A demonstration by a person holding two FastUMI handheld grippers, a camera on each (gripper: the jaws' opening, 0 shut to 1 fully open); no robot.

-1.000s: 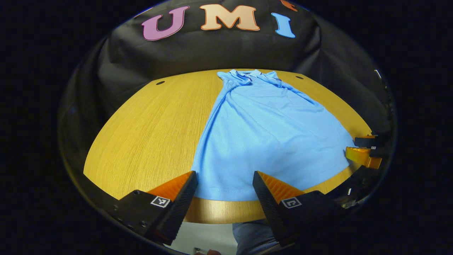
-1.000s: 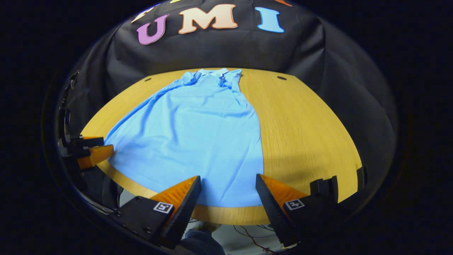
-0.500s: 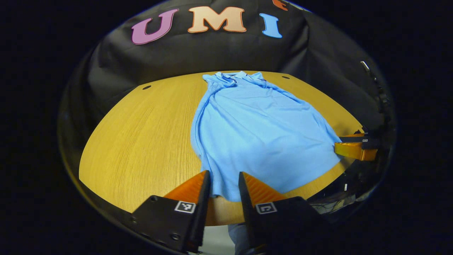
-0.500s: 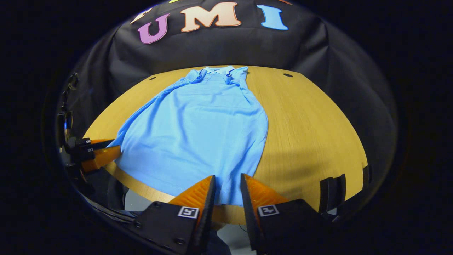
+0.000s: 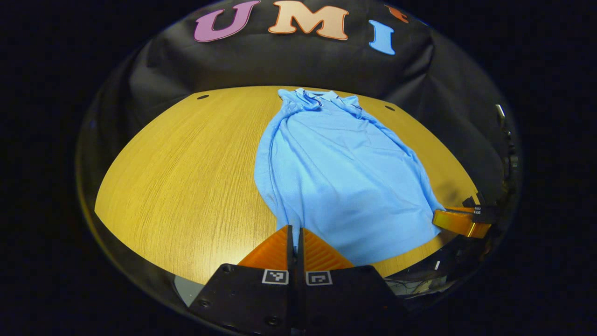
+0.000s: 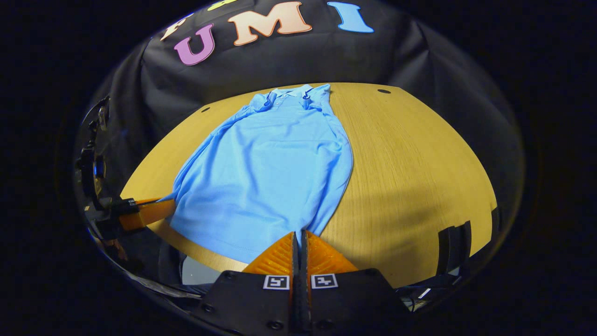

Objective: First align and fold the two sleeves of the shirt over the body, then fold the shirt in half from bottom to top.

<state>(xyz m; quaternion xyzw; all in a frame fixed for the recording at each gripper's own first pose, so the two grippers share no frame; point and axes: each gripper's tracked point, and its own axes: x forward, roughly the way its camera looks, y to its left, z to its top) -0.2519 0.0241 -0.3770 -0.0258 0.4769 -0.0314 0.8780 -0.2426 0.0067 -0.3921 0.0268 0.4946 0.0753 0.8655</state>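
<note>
Left gripper view: my left claw [image 5: 294, 229] pinches the blue shirt [image 5: 340, 172] hem at the worktop [image 5: 186, 177] near edge; right claw [image 6: 300, 234] likewise. No legible writing; pinched hem corners are hidden.

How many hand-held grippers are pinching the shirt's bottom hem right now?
2. The left hand-held gripper is shut on the blue shirt at its near left hem corner; the right hand-held gripper is shut on the near right hem corner.

Recording booth; black cloth wall [image 5: 298, 65] behind a wooden table [image 5: 186, 177].
</note>
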